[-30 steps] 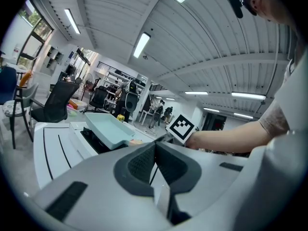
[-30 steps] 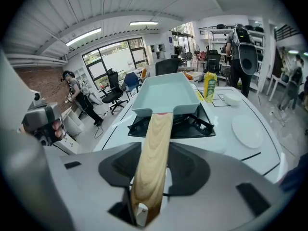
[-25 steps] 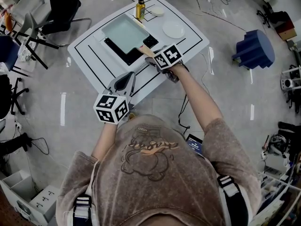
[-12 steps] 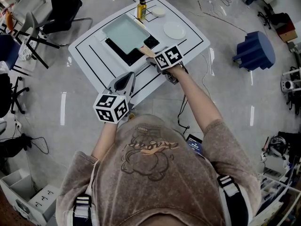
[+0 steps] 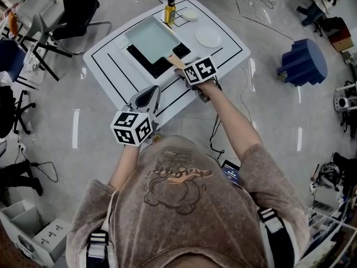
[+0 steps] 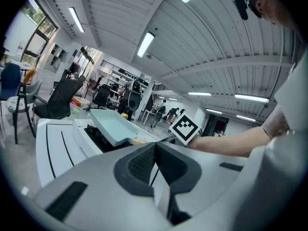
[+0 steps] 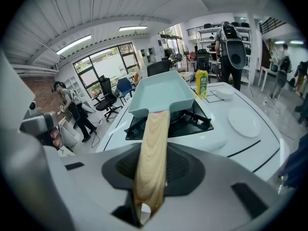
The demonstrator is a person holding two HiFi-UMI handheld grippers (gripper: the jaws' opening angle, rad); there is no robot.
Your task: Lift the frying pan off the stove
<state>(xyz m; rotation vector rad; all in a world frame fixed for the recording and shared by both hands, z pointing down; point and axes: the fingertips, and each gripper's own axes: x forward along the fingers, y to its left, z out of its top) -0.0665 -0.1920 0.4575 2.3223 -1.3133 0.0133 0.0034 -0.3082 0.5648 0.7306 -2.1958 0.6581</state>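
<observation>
Covering most of the black stove (image 5: 146, 64), the mint-green rectangular frying pan (image 5: 152, 38) sits over the grate. The pan's own wall hides whether its base rests on the grate. From the head view the marker cube hides the jaws of the right claw (image 5: 181, 71) and the near end of the wooden handle (image 5: 175, 61).

The right gripper view shows them plainly. The jaws have just been closing, and the pads are clenched on the wooden handle (image 7: 152, 160), which runs from between them up to the pan. The right arm reaches out straight from the shoulder to the stove's near corner, with the claw tipped downward.

The left arm is bent and held close to the body. The left claw (image 5: 152, 91) is roughly level over the edge of the desk (image 5: 226, 53), well short of the stove. Its jaws are pressed together with nothing between them.

Beyond the stove stand a yellow bottle (image 5: 169, 11) and a white plate (image 5: 208, 37).
</observation>
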